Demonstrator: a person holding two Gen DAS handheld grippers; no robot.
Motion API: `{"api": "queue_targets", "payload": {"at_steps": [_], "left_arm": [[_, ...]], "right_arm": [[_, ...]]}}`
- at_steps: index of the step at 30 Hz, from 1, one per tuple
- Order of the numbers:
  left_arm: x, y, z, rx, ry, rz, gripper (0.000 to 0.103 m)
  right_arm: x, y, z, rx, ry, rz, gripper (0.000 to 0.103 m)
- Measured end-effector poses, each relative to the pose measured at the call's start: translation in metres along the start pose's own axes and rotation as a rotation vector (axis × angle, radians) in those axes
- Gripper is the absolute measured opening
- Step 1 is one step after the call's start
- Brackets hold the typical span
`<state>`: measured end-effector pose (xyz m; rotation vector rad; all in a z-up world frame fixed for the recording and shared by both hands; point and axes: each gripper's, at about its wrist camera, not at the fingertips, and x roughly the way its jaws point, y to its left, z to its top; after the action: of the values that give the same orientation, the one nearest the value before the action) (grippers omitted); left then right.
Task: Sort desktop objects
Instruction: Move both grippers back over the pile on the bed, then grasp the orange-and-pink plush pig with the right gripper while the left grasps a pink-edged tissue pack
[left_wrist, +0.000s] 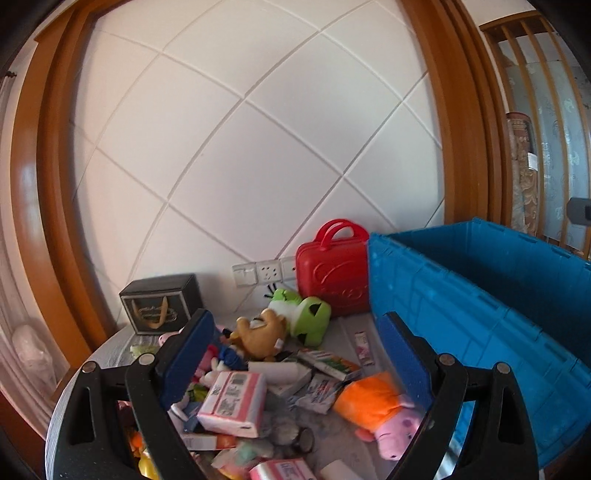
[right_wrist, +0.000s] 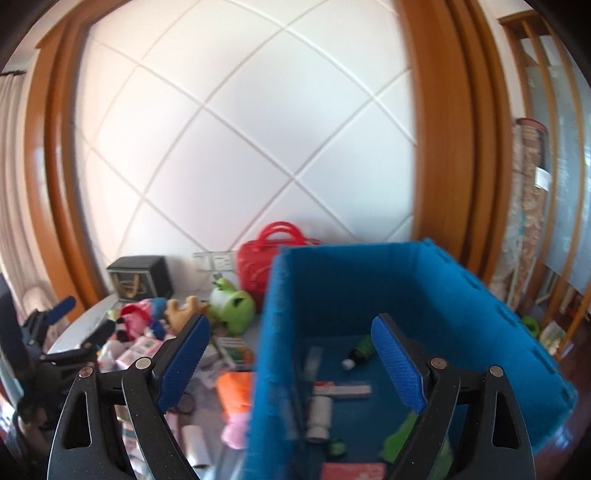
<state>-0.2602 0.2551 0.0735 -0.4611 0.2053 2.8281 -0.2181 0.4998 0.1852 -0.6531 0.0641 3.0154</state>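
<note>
My left gripper (left_wrist: 295, 354) is open and empty above a heap of objects on the grey table (left_wrist: 110, 347). Under it lie a pink tissue pack (left_wrist: 232, 402), an orange and pink pig plush (left_wrist: 380, 410), a brown bear plush (left_wrist: 258, 332) and a green frog plush (left_wrist: 306, 314). The blue crate (left_wrist: 480, 295) stands to the right. My right gripper (right_wrist: 291, 362) is open and empty over the near left wall of the blue crate (right_wrist: 266, 332). Inside lie a white bottle (right_wrist: 319, 417), a green tube (right_wrist: 360, 350) and a flat red-white box (right_wrist: 341, 389). The left gripper (right_wrist: 81, 319) shows at the left edge.
A red carry case (left_wrist: 332, 273) and a black box (left_wrist: 159, 306) stand against the white padded wall, with wall sockets (left_wrist: 258, 273) between them. Small cartons (left_wrist: 328, 363) lie scattered on the table. Wooden frames flank the wall. The right wrist view is motion-blurred.
</note>
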Motion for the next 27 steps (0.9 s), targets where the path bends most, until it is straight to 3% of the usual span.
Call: {"api": "queue_targets", "payload": {"at_steps": [7,12,17,23,27], "left_arm": [[0.037,0.083,-0.048,0.018,0.131,0.036,0.092],[0.058,0.118,-0.072,0.022,0.194,0.019,0.092],[0.088,0.121,-0.088,0.047,0.251,-0.019,0.092],[0.128,0.114,-0.101,0.008,0.336,-0.058,0.092],[0.15,0.101,-0.105,0.029,0.379,-0.065,0.092]], "right_arm": [[0.062,0.102,-0.014,-0.047,0.091,0.121,0.091],[0.147,0.148,-0.073,-0.083,0.274,0.137,0.094],[0.231,0.145,-0.142,-0.074,0.506,0.078,0.094],[0.301,0.12,-0.189,-0.099,0.683,0.001,0.094],[0.325,0.104,-0.206,-0.121,0.739,-0.029,0.094]]}}
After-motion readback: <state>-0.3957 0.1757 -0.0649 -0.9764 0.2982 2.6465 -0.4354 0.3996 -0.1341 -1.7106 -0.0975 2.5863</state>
